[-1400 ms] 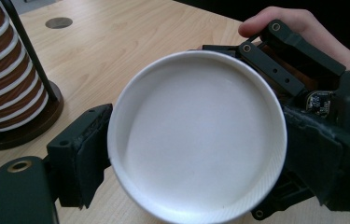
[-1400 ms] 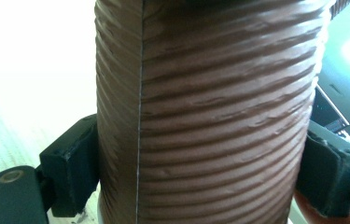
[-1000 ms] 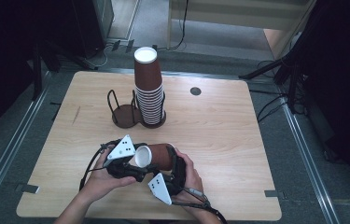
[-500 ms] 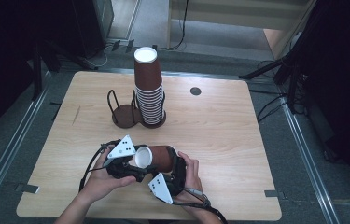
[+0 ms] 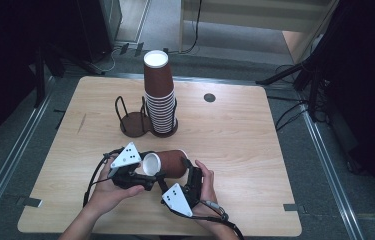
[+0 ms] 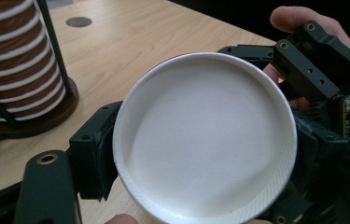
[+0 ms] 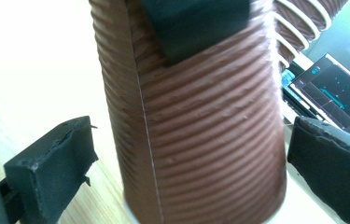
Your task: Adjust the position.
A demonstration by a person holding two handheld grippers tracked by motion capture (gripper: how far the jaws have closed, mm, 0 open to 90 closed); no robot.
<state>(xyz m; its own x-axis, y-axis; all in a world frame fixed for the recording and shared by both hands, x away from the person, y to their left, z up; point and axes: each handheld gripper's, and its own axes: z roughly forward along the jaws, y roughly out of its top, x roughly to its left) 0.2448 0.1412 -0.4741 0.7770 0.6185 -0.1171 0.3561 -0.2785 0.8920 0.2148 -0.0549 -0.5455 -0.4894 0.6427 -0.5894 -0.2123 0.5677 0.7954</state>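
Two grippers meet at about six o'clock on the wooden table (image 5: 235,135), sharing one ribbed brown paper cup (image 5: 167,163) lying on its side, white-lined mouth toward nine o'clock. The left gripper (image 5: 145,177) is clamped on the rim; its far pad is hidden behind the cup. The right gripper (image 7: 189,154) straddles the cup's wall, jaws apart and seemingly not touching. At twelve o'clock, a cup stack (image 5: 159,95) stands in a holder (image 5: 134,122).
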